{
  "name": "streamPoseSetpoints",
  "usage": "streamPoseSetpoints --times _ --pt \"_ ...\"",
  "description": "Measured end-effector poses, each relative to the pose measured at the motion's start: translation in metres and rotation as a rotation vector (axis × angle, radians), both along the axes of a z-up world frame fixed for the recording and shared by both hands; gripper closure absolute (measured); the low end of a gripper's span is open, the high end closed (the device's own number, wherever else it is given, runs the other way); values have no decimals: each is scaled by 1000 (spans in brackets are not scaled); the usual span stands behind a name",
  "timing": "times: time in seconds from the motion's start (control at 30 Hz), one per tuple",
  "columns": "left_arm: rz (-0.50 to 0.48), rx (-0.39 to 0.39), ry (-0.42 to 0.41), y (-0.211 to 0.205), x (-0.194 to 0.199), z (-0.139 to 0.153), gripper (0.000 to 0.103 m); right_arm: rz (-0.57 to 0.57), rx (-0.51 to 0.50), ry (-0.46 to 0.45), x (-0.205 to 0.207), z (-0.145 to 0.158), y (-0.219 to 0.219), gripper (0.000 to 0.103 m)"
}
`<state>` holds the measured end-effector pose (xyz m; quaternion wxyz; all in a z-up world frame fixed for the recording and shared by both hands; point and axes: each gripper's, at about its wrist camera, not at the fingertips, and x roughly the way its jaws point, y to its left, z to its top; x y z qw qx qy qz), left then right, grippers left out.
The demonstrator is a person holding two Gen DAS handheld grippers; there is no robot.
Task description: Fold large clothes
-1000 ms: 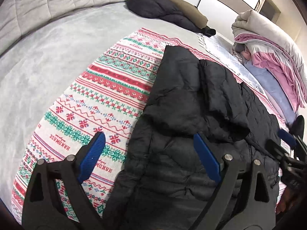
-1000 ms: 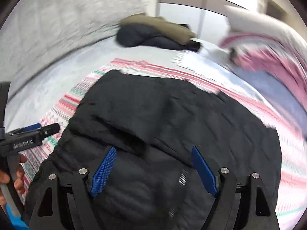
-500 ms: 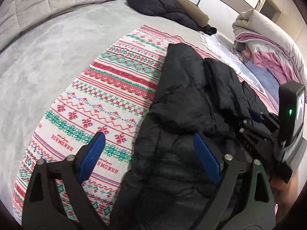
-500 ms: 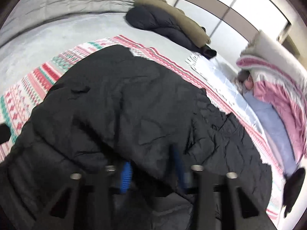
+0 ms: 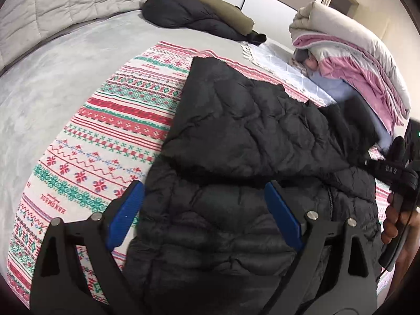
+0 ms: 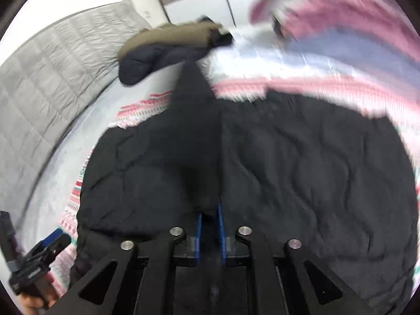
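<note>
A black puffer jacket (image 5: 244, 141) lies on a patterned red, green and white blanket (image 5: 110, 131) on the bed. One side is folded over its middle. My left gripper (image 5: 204, 199) is open, hovering over the jacket's near left part, holding nothing. My right gripper (image 6: 209, 216) is shut on a pinched fold of the black jacket (image 6: 302, 170) and lifts a ridge of fabric; that view is blurred. The right gripper also shows at the right edge of the left wrist view (image 5: 393, 170).
A dark and olive coat (image 5: 199, 18) lies at the bed's far end. A rolled pink and grey duvet (image 5: 354, 57) sits at the far right on a white cloth (image 5: 278, 60). A grey quilted headboard (image 5: 65, 8) runs along the left. Grey sheet (image 5: 57, 86) lies left of the blanket.
My right gripper closed from open onto the jacket's fabric and pulled it up, swinging right. The jacket's right side now lies wider over the middle. The left gripper stayed open and nearly still.
</note>
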<state>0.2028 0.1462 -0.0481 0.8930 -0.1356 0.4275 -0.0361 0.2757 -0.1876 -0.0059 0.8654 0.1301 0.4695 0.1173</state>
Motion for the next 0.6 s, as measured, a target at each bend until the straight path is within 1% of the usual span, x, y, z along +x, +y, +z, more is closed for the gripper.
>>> streamPoseSetpoints --times 0.03,0.1,0.13,0.17,0.2,0.23,0.27,0.3,0.4,0.47,0.6 --pt "-3 0 3 -1 1 -1 10 -4 26 21 -2 -5 -9 85" --pt "-7 -1 4 -3 2 -1 10 -8 95 46 -6 -12 -27 74" --pt "-10 0 1 -4 1 -1 10 -9 139 41 -9 -13 -37 70" --pt "-11 2 -3 -4 1 0 10 -9 183 30 -13 -12 -44 61" --pt "-12 4 -8 -5 1 0 10 -15 236 15 -15 -10 -54 48" --pt "-11 6 -14 -5 1 1 10 -25 264 3 -18 -8 -59 40" --pt "-6 8 -22 -4 0 2 10 -39 292 -13 -19 -6 -66 30" --pt "-4 8 -29 -4 0 2 10 -57 321 -35 -19 -2 -73 26" --pt "4 2 -62 -3 -3 5 10 -77 357 -49 -13 4 -80 26" --pt "14 2 -80 -2 -3 6 10 -100 351 -45 -6 3 -82 26" --pt "29 4 -95 -1 -2 4 11 -139 302 -44 4 -4 -81 26"
